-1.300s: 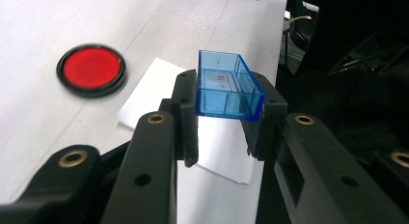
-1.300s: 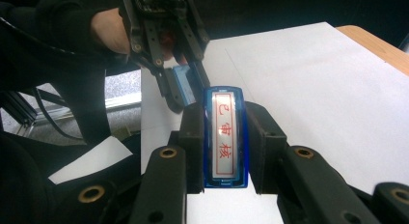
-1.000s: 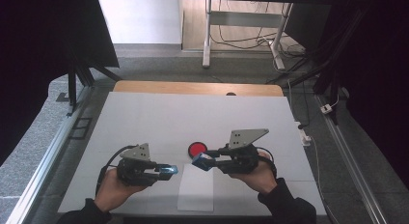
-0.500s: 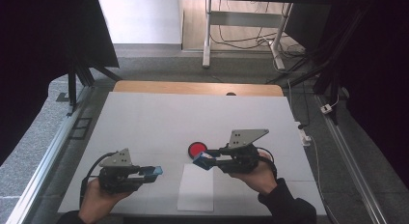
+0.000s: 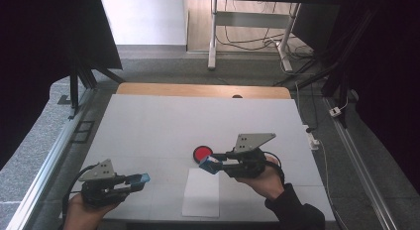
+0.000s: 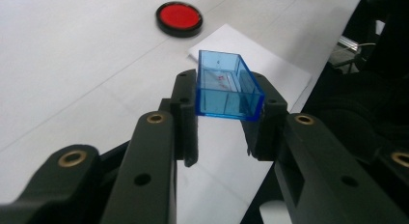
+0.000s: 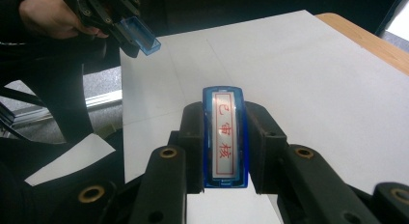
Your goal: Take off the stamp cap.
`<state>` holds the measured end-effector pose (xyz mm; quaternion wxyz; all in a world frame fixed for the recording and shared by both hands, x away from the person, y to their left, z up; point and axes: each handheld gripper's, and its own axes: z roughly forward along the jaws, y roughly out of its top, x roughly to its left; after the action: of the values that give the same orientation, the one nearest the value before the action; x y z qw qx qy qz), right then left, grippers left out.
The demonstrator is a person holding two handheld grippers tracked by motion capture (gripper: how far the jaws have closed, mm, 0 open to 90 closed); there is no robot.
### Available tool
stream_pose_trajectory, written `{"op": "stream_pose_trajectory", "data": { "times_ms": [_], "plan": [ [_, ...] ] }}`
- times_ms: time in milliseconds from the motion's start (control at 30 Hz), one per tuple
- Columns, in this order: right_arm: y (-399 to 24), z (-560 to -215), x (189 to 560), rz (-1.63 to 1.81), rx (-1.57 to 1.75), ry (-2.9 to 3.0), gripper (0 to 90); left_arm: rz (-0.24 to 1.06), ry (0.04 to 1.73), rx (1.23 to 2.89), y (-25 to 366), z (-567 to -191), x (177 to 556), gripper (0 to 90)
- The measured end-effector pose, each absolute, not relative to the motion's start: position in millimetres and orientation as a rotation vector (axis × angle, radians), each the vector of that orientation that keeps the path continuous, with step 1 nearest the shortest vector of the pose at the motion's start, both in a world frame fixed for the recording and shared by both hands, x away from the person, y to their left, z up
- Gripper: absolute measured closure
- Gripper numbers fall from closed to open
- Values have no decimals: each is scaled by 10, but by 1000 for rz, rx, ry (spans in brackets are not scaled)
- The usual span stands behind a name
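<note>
Jaws of the left gripper [image 6: 226, 122] are clamped on a blue cap [image 6: 226, 86]; the right gripper [image 7: 224, 147] is clamped on a stamp [image 7: 225, 137].

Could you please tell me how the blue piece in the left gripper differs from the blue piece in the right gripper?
The blue cap in the left gripper is a hollow, see-through shell, open and empty inside. The blue stamp in the right gripper is filled by a white face with red characters. The cap sits at the jaws' tips; the stamp lies deeper between its jaws. Both are blue plastic, oblong, and clamped between black jaws above the table.
</note>
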<state>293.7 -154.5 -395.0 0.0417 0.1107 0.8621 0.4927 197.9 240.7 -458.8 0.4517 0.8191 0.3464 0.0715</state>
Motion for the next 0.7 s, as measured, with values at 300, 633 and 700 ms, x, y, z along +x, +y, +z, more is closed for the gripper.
{"op": "stream_pose_trajectory", "data": {
  "times_ms": [300,633,700],
  "plan": [
    [-1546,-3968,2941,1497,354,2637,711,204,942,2022,2557,-4658,1872,684],
    [-1555,-3983,2951,1483,367,2637,711,173,964,2037,2588,-4741,1848,684],
    [-1557,-3984,2953,1481,372,2638,711,170,964,2021,2601,-4739,1846,684]
  ]
}}
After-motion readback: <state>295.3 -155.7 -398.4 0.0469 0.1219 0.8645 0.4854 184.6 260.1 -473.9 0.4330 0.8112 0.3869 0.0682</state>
